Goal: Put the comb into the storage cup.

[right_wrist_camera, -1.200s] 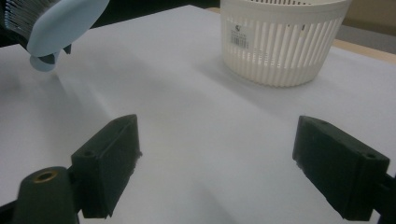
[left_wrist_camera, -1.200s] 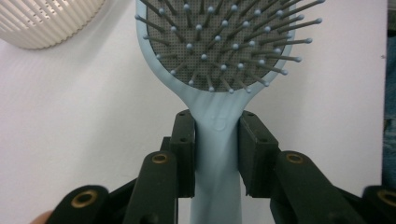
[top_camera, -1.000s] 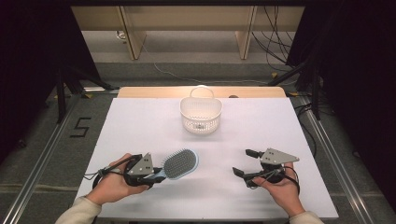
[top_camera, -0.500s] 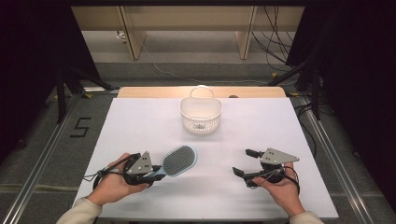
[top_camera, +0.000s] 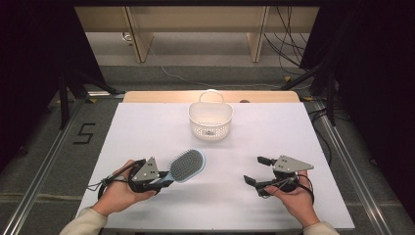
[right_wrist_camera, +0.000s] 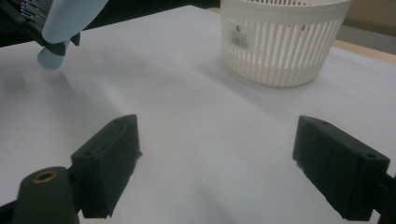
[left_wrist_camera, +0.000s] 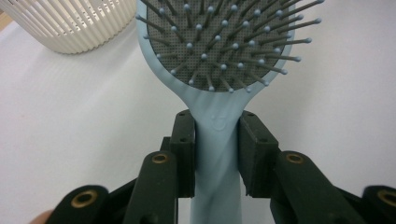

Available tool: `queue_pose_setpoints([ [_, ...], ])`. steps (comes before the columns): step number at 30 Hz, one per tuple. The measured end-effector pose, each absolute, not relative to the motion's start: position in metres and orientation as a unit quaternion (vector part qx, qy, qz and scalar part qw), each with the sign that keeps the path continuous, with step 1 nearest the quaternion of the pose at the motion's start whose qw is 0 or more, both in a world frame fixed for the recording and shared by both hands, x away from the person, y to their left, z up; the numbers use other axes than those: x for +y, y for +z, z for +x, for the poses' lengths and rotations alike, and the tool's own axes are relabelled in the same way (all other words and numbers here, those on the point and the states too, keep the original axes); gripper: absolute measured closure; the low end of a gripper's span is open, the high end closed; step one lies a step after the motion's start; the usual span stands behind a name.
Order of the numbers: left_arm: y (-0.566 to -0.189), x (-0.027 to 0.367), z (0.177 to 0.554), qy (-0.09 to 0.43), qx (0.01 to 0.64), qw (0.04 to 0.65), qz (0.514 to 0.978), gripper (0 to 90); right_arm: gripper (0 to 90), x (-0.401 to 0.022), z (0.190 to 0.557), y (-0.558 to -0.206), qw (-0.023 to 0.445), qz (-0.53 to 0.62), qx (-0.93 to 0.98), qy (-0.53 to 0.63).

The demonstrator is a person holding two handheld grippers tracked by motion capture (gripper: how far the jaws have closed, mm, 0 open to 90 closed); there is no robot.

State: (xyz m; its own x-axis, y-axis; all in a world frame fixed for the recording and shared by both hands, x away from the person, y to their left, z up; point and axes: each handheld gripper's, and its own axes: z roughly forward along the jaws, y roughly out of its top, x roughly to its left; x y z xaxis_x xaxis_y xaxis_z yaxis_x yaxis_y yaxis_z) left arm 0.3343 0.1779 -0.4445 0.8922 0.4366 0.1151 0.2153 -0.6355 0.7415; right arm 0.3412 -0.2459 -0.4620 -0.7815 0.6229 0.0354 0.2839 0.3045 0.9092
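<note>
Two grippers sit low at your edge of the white table (top_camera: 147,127), well apart. On the left, your left gripper (top_camera: 161,180) pinches the pale blue hairbrush (top_camera: 186,165) by its handle, jaws pressed on either side just below the head, bristles facing up and pointing toward the basket (top_camera: 210,119). The grip is narrow and near the head, so I'd judge the smooth, tapering handle could twist or slide between the pads if you swing it fast; the bristled head might also catch the basket rim if you come in low. The white slatted basket stands alone at the far middle of the table, with bare surface between it and the brush. On the right, your right gripper (top_camera: 261,170) rests spread wide and holds nothing, off to the side of that path.
</note>
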Motion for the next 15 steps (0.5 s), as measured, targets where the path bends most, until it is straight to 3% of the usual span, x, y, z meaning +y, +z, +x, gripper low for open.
queue_pose_setpoints([
  [15, -0.4468, 0.1780, 0.3366, 0.144, 0.195, 0.394, 0.887, 69.6, 15.8, -0.2459, 0.3412, -0.4621, 0.165, 0.287, 0.791, 0.515],
])
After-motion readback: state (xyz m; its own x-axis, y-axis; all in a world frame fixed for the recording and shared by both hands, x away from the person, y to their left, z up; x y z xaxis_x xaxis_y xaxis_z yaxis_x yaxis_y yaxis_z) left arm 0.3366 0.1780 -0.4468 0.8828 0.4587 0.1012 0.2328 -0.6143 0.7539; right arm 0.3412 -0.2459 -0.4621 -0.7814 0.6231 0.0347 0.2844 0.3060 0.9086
